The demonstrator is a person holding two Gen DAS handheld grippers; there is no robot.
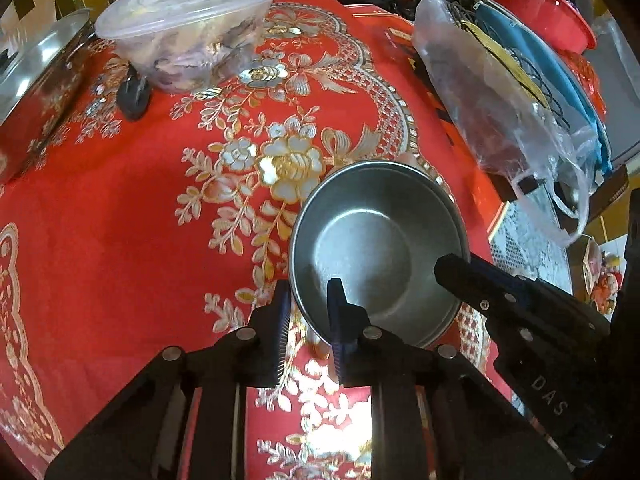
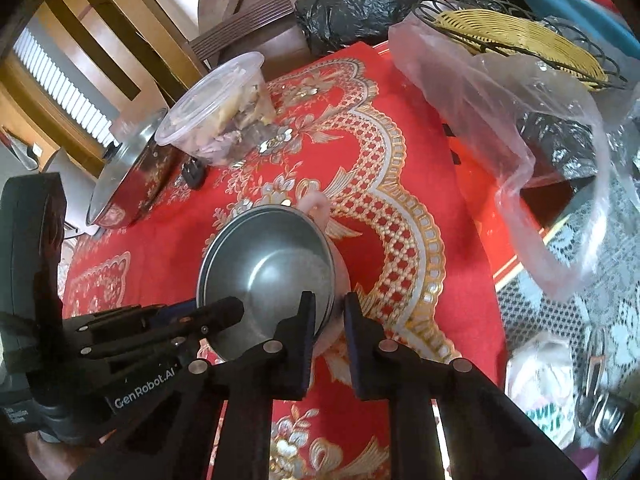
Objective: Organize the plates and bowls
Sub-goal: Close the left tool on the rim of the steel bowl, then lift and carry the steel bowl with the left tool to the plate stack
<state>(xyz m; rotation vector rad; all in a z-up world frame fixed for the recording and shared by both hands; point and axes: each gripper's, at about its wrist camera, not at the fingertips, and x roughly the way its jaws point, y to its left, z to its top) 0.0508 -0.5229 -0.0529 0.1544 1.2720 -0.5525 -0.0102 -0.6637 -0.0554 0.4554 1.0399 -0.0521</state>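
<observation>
Left wrist view: I grip the bowl (image 1: 376, 248) rim with both grippers' jaws, left (image 1: 310, 304), right (image 2: 328, 312); I should lift level.

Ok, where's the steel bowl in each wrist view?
Left wrist: steel bowl sits right of centre, low, left claw straddling its near rim.
Right wrist: steel bowl sits left of centre, right claw straddling its rim.
Shared landmark: clear lidded container, far left.

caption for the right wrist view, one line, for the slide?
Right hand-held gripper and left hand-held gripper straddle opposite rim sections of stacked steel bowls on a red floral tablecloth.
</observation>
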